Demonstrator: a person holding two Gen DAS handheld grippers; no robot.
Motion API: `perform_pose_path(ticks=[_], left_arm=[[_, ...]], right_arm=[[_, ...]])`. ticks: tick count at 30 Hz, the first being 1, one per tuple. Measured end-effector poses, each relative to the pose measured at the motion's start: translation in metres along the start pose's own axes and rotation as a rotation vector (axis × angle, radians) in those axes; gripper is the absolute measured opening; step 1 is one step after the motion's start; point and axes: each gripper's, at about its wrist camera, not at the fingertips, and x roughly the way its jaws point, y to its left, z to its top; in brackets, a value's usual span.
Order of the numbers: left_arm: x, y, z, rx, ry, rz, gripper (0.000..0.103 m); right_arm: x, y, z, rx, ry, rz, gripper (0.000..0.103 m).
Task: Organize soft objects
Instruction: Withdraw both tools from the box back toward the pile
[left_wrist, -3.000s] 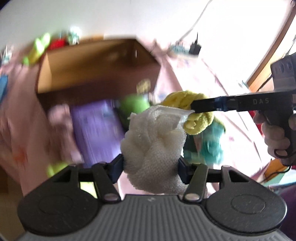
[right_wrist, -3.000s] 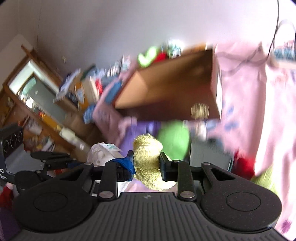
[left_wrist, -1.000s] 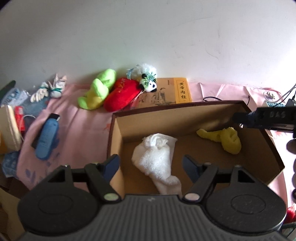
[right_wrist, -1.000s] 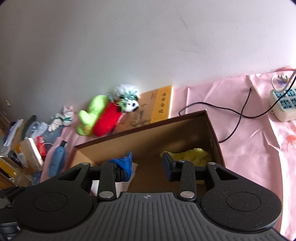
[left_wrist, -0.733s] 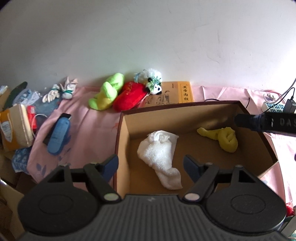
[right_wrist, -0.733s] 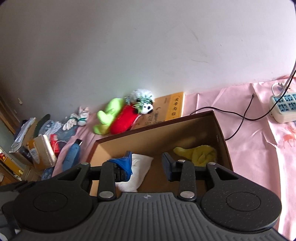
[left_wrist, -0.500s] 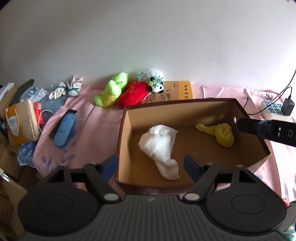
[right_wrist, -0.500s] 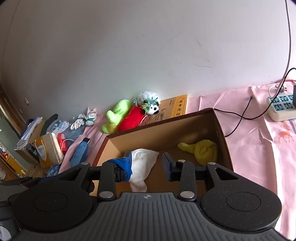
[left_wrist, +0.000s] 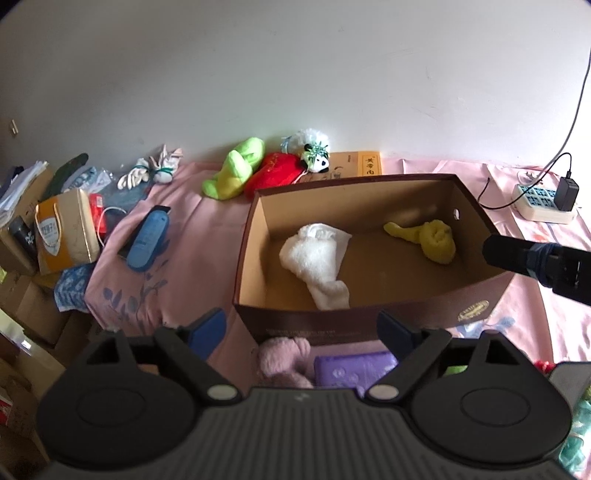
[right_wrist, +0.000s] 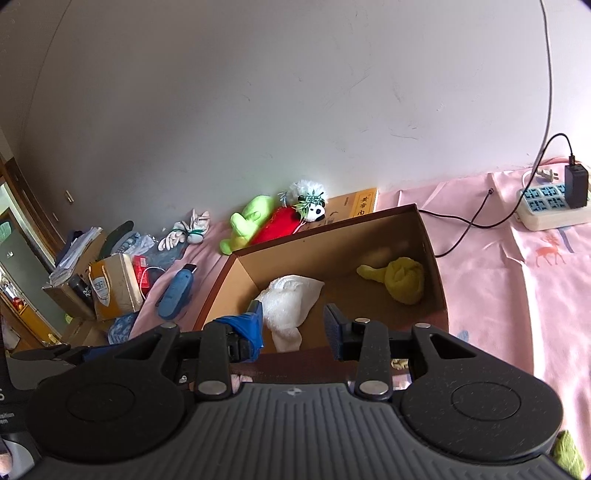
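Observation:
A brown cardboard box (left_wrist: 369, 317) stands open on the pink cloth. Inside it lie a white towel (left_wrist: 317, 254) on the left and a yellow cloth (left_wrist: 436, 240) on the right. My left gripper (left_wrist: 301, 326) hovers over the box's near wall, its jaws opening wide with nothing between them. My right gripper (right_wrist: 293, 321) is open with a narrower gap, also empty, above the same box (right_wrist: 436, 273), the white towel (right_wrist: 288, 299) and the yellow cloth (right_wrist: 402, 280). In front of the box lie a pink plush (left_wrist: 280, 358) and a purple pack (left_wrist: 351, 369).
Behind the box, by the wall, lie a green plush (left_wrist: 236, 170), a red plush (left_wrist: 280, 175), a panda toy (left_wrist: 314, 155) and a yellow book (left_wrist: 365, 162). A blue object (left_wrist: 147, 240) and an orange bag (left_wrist: 62, 229) sit left. A power strip (left_wrist: 543, 203) with cables lies right.
Three seconds ago each gripper held a cloth; now both cloths lie in the box. Over the last second both grippers drew back from the box and the left jaws spread wider.

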Motion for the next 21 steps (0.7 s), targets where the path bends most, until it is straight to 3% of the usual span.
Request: perform_pose_path(ticks=[21], left_arm=[[-0.012, -0.012, -0.035, -0.014, 0.062, -0.019, 0.092]], right_arm=[[-0.041, -0.008, -0.028, -0.008, 0.022, 0.038, 0.020]])
